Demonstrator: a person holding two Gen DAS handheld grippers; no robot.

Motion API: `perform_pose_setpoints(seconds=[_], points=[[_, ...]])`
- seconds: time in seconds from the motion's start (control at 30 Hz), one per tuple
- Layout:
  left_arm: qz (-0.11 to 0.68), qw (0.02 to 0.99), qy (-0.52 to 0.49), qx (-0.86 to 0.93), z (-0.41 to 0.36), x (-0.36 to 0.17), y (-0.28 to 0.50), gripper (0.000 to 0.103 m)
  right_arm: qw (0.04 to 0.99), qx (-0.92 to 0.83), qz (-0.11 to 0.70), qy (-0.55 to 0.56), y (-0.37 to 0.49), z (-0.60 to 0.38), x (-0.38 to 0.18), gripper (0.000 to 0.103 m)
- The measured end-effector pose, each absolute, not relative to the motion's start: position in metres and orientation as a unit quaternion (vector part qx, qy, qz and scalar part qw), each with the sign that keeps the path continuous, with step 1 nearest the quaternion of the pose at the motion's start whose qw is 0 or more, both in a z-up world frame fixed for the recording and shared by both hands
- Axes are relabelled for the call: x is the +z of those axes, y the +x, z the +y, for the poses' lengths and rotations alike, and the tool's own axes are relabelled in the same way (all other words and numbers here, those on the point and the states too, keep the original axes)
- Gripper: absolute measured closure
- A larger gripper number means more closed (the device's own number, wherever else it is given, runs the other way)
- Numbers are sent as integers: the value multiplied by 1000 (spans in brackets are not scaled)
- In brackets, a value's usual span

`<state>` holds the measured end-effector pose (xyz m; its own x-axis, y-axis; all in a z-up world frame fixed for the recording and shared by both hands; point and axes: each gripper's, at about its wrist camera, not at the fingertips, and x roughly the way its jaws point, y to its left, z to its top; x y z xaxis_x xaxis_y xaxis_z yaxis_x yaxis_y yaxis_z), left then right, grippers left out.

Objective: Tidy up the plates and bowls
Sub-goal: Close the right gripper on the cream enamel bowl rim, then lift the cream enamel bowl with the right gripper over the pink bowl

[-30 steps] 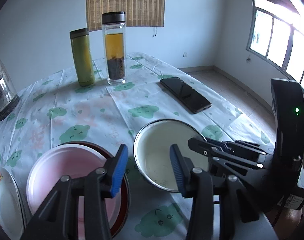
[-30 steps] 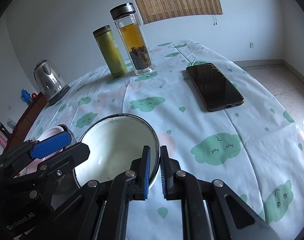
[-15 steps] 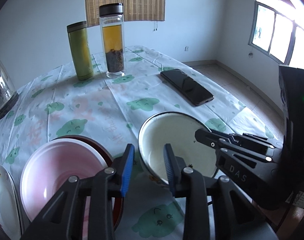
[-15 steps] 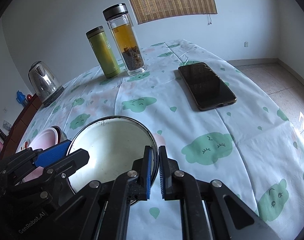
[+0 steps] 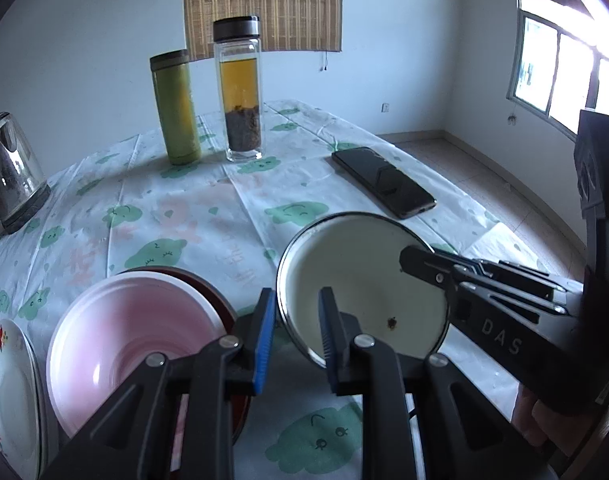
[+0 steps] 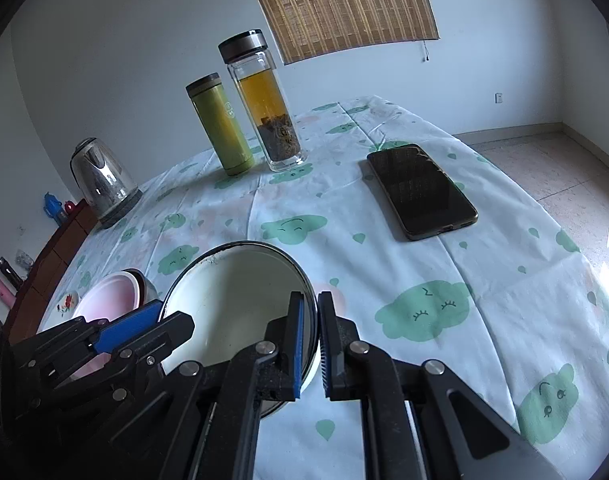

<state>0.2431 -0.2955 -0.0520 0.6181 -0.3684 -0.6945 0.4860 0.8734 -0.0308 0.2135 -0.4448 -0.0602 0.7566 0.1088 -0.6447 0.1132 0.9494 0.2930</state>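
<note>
A white enamel bowl [image 5: 364,272] with a dark rim sits near the table's front edge, also seen in the right wrist view [image 6: 240,292]. My left gripper [image 5: 296,296] straddles its near-left rim, jaws closing, blue pads against the wall. My right gripper [image 6: 310,298] is shut on the bowl's right rim, and in the left wrist view the right gripper [image 5: 424,260] reaches in from the right. A pink bowl [image 5: 132,332] rests in a dark red dish [image 5: 208,284] to the left. A white floral plate [image 5: 4,380] lies at the far left.
A black phone [image 5: 384,182] lies beyond the bowl on the right. A glass tea bottle [image 5: 242,92] and a green flask [image 5: 175,108] stand at the back, and a steel kettle [image 5: 10,172] at the left. The table drops away to the floor on the right.
My left jaws have narrowed from wide apart onto the white bowl's rim. The right gripper has stayed shut on the opposite rim, and both hands have barely moved.
</note>
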Motion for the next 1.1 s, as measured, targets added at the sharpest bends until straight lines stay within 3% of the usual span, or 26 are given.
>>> perform_pose_setpoints(seconds=[0.77, 1.1], points=[[319, 922, 41, -214, -244, -10, 225, 84, 950, 72, 270, 140, 187, -406, -9, 93], [333, 922, 13, -196, -198, -8, 225, 84, 953, 134, 248, 108, 176, -355, 26, 91]])
